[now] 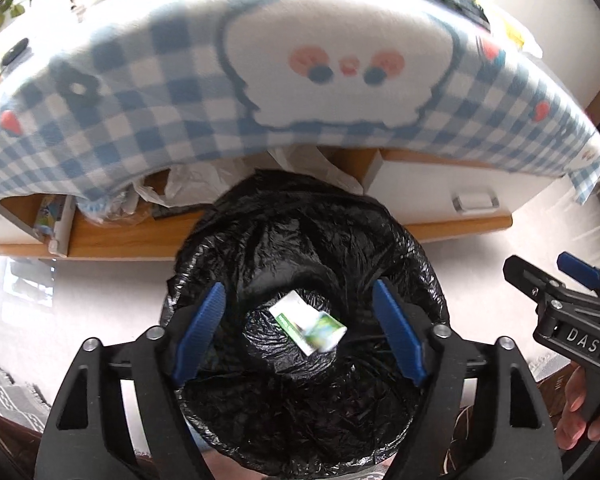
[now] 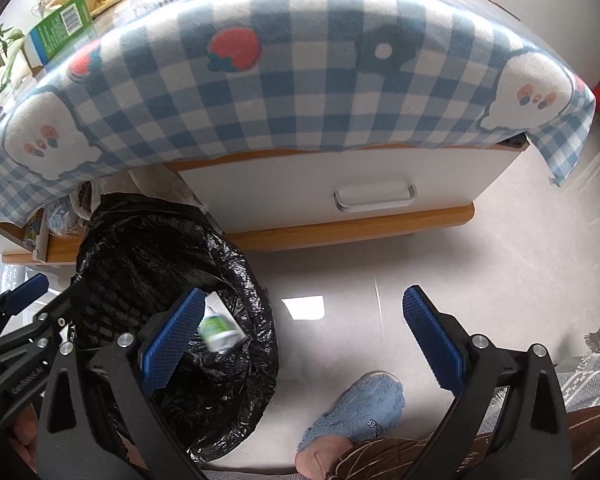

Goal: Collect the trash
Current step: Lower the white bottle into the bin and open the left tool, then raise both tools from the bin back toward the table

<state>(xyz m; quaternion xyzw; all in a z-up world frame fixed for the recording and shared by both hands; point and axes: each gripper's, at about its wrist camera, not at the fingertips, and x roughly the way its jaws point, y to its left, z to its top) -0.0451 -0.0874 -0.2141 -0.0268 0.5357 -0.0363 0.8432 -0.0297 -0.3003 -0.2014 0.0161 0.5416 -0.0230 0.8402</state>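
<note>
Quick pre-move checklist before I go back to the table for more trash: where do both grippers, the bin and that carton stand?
1. Left gripper released: ok, jaws wide apart over the bin, nothing between them.
2. Right gripper free: ok, open and holding nothing, above the floor beside the bin.
3. Green and white carton in the bin: cannot tell whether it has settled; it is blurred, seen against the liner's inside.
4. Black bin liner open: ok, it is spread over the rim with the mouth unobstructed.
5. More trash to fetch: ok, a green carton lies on the table above the checked cloth.
6. Foot clearance: ok, the blue slipper is apart from the bin.
</note>
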